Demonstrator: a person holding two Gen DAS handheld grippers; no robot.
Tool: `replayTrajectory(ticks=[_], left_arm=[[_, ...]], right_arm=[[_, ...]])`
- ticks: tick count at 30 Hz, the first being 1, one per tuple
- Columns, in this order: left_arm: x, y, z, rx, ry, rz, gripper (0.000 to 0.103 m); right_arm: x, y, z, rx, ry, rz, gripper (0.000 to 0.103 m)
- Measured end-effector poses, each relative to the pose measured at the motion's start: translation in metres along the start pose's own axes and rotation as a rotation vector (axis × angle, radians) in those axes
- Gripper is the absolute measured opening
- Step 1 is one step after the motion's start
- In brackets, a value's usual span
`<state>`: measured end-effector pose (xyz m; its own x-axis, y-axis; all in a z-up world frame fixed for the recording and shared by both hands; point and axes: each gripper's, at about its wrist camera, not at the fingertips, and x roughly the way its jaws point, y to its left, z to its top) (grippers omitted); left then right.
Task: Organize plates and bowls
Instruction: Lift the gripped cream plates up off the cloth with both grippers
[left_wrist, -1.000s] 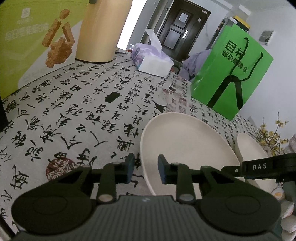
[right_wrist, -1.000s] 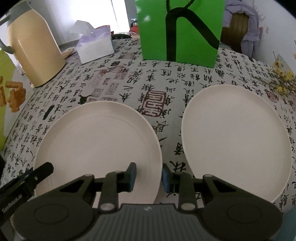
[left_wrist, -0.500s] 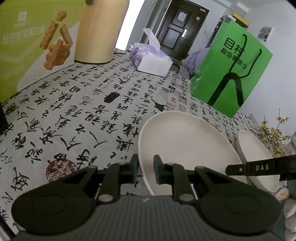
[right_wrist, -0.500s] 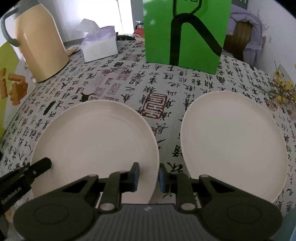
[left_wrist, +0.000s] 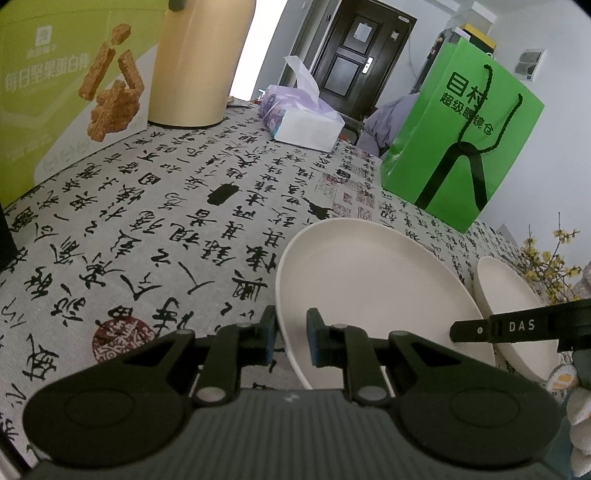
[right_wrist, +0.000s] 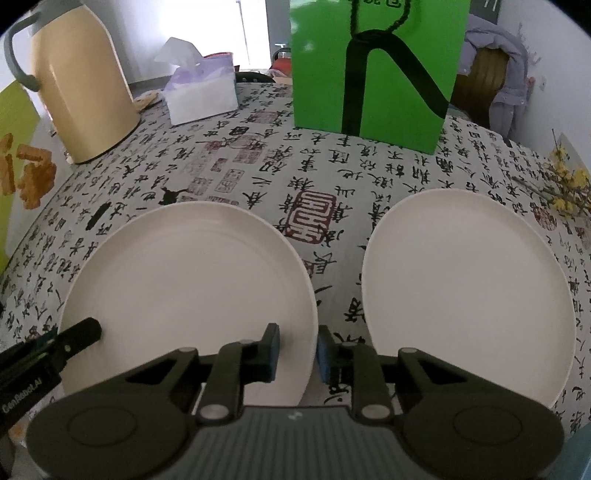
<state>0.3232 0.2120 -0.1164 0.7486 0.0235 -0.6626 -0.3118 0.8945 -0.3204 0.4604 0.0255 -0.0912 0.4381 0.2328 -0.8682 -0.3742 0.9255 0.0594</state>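
Two cream plates lie side by side on the calligraphy tablecloth. The left plate (right_wrist: 192, 280) also shows in the left wrist view (left_wrist: 369, 280). My left gripper (left_wrist: 290, 341) is shut on this plate's left rim. My right gripper (right_wrist: 297, 352) is shut on the same plate's right rim. The plate looks slightly raised at the edges. The right plate (right_wrist: 469, 288) lies flat beside it, untouched; in the left wrist view it (left_wrist: 513, 306) sits behind the right gripper's finger.
A tan thermos jug (right_wrist: 81, 88), a tissue box (right_wrist: 201, 90) and a green paper bag (right_wrist: 373, 62) stand at the back of the table. A green snack box (left_wrist: 62, 85) stands at the left. Yellow flowers (right_wrist: 561, 184) lie at the right edge.
Both grippers' jaws have narrowed from wider apart onto the left plate's opposite rims. Both views have risen slightly, showing more of the room behind.
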Motion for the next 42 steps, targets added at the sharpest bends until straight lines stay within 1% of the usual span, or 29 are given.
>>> replayTrajectory(ticks=[8, 14, 20, 42], left_arm=[[0.0, -0.001, -0.001, 0.01, -0.003, 0.006, 0.018], [-0.001, -0.001, 0.0, 0.011, -0.011, 0.02, 0.018], [-0.002, -0.001, -0.001, 0.018, -0.017, 0.034, 0.018], [-0.015, 0.002, 0.002, 0.005, -0.067, 0.03, 0.018]], right_arm=[[-0.002, 0.001, -0.001, -0.037, -0.005, -0.002, 0.022], [-0.003, 0.002, -0.003, -0.043, -0.022, 0.002, 0.019], [-0.008, 0.005, -0.004, -0.073, -0.049, -0.003, 0.018], [-0.023, 0.011, -0.01, -0.091, -0.107, 0.011, 0.017]])
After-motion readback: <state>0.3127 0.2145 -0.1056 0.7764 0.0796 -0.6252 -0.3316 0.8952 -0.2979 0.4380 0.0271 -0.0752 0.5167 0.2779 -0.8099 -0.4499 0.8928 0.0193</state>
